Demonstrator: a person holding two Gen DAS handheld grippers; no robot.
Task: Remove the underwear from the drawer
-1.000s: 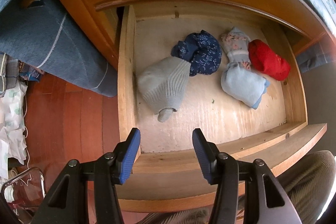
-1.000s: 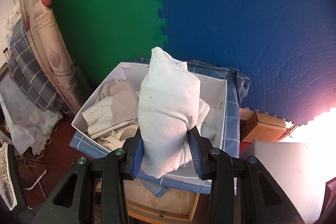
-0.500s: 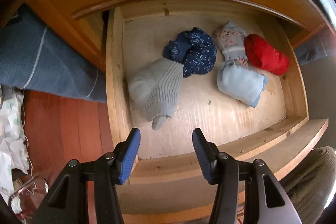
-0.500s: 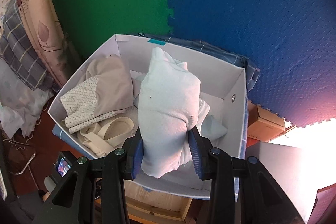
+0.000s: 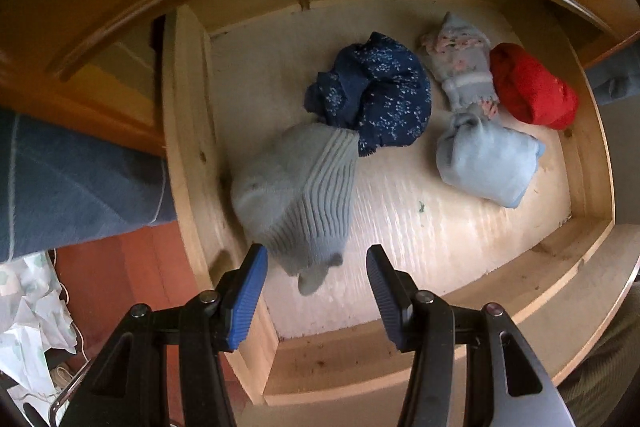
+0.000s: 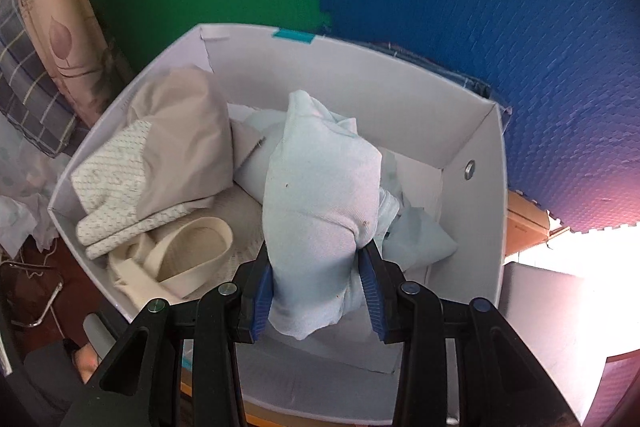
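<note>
Left gripper [image 5: 316,291] fingers half open, empty | grey undies [image 5: 298,193] at drawer's [image 5: 188,163] 9 o'clock, soft, light; we pinch the thick middle | right gripper [image 6: 318,297] squeezes pale undies [image 6: 320,215] over box [image 6: 476,211]

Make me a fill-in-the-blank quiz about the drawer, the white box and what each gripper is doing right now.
1. The right gripper is shut on a pale ____ rolled garment above the white box.
2. The left gripper hangs over the wooden drawer with its jaws ____.
3. The garment nearest the left gripper is the ribbed ____ one.
4. The red roll lies beside the drawer's ____ wall, as the left wrist view shows it.

Missing words: blue; open; grey; right
</note>
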